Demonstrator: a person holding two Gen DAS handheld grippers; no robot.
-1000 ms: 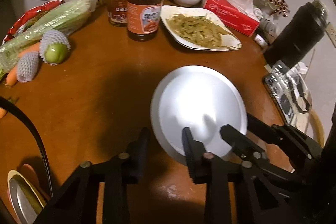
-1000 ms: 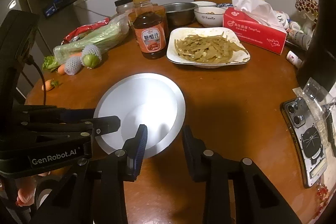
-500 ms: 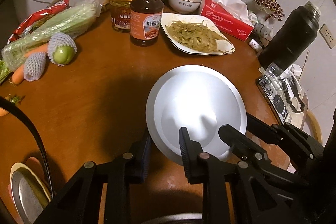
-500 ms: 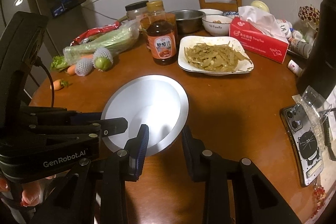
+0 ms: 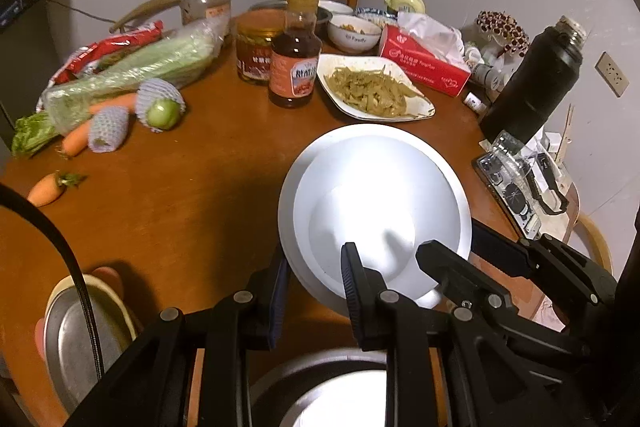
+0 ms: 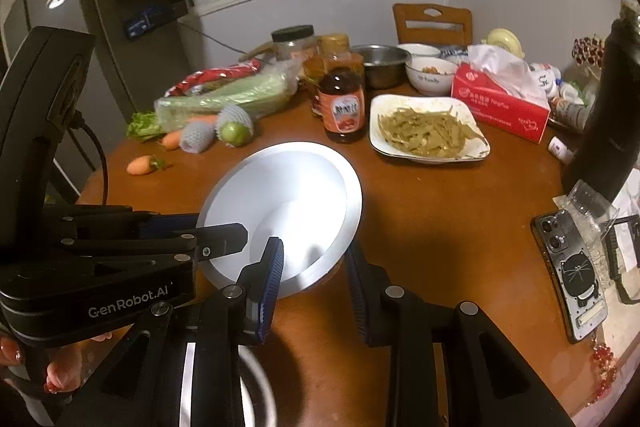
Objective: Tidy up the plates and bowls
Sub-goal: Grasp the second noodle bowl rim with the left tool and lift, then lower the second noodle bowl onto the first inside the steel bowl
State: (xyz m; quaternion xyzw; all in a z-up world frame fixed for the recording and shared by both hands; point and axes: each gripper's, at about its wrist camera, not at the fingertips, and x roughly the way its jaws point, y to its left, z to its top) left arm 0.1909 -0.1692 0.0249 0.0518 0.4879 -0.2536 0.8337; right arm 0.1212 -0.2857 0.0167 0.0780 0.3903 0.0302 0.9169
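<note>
A silver metal plate (image 5: 376, 203) is held over the near part of the round wooden table (image 5: 180, 195); it also shows in the right wrist view (image 6: 280, 211). My left gripper (image 5: 314, 277) straddles its near left rim and my right gripper (image 6: 314, 263) straddles its near right rim. The plate is lifted and tilted. A metal bowl (image 5: 332, 391) sits below, close under both grippers. A stack of metal plates (image 5: 76, 339) lies at the lower left. A white plate of food (image 5: 372, 93) stands further back.
A sauce bottle (image 5: 294, 63), jars, bagged greens (image 5: 132, 75), carrots and netted fruit lie at the back left. A red tissue box (image 5: 424, 63), black thermos (image 5: 532, 79) and phone (image 6: 572, 267) stand right. Small bowls (image 6: 430, 75) sit far back.
Both grippers have pulled back and risen with the plate, which now hangs tilted above the table. A metal bowl has come into view under the grippers.
</note>
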